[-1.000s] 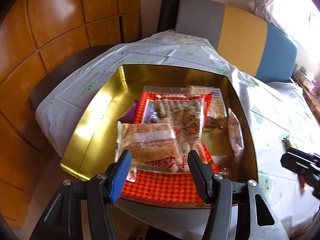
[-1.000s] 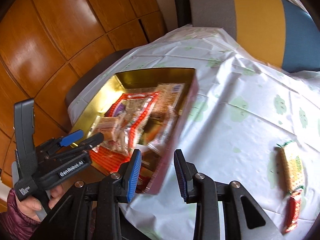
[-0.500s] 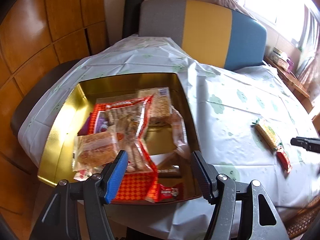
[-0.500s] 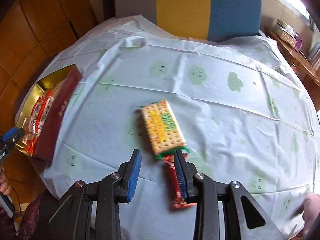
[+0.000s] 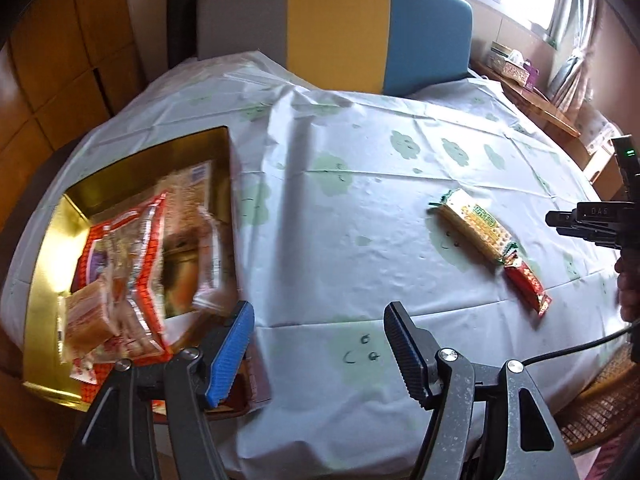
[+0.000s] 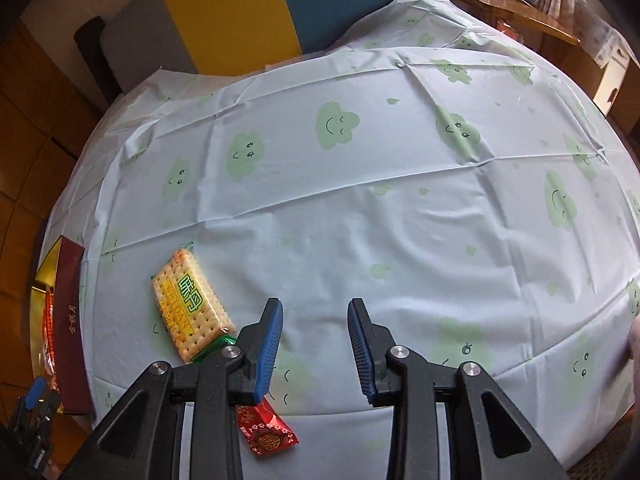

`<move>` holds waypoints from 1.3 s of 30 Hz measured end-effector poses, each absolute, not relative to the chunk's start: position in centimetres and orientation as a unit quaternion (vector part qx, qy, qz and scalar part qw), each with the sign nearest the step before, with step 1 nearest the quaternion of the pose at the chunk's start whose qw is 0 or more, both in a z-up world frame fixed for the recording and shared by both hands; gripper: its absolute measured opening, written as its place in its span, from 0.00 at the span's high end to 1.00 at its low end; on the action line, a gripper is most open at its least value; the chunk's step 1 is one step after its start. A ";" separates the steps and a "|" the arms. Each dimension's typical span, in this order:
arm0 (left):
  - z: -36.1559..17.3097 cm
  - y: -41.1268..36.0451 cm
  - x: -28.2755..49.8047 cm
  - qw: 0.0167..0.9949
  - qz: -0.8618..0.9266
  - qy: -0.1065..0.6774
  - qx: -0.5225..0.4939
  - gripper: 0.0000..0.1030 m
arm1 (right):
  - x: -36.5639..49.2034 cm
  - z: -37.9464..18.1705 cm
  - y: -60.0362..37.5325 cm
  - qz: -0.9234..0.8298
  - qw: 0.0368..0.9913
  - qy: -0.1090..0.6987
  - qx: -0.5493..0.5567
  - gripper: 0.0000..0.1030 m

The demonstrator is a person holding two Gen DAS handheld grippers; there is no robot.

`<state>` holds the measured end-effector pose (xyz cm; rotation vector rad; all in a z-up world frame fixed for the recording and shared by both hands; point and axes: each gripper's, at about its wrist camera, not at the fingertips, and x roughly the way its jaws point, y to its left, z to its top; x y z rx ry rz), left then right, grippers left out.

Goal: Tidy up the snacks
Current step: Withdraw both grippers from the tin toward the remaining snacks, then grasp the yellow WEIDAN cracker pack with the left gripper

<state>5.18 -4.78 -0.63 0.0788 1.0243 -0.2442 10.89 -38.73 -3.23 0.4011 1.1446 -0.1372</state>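
A gold tin (image 5: 48,240) with a maroon outer wall (image 6: 70,320) sits at the table's left edge, filled with bagged snacks (image 5: 132,248). A yellow cracker pack (image 5: 474,226) (image 6: 190,306) and a small red packet (image 5: 528,286) (image 6: 266,434) lie end to end on the cloth. My left gripper (image 5: 319,310) hovers just right of the tin, its jaws opening, nothing between them. My right gripper (image 6: 315,304) stands open over bare cloth, just right of the cracker pack, and its left arm hides part of the red packet.
A pale tablecloth with green clouds (image 6: 400,200) covers the round table. A grey, yellow and blue chair back (image 5: 340,24) stands behind it. Wooden panels (image 5: 60,60) line the left, and a sideboard with boxes (image 5: 516,68) is at the right. A hand (image 6: 634,340) shows at the right edge.
Both grippers swung right, away from the tin and out over the cloth. The left jaws widened. The right gripper passed over the cracker pack and now sits just to its right.
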 end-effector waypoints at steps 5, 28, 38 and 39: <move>-2.0 -8.7 8.3 0.828 -0.150 0.541 0.005 0.34 | 10.5 -2.8 -39.1 -0.062 0.821 0.530 0.201 0.67; -6.0 -21.6 16.6 0.763 -0.135 0.632 -0.020 0.29 | 10.1 -1.6 -40.7 -0.044 0.825 0.502 0.257 0.63; -6.5 -25.6 17.8 0.770 -0.135 0.623 0.034 0.30 | 9.8 -1.2 -41.3 -0.046 0.825 0.493 0.271 0.63; -6.6 -26.2 17.8 0.772 -0.135 0.618 0.051 0.35 | 9.7 -1.2 -41.3 -0.047 0.825 0.492 0.273 0.63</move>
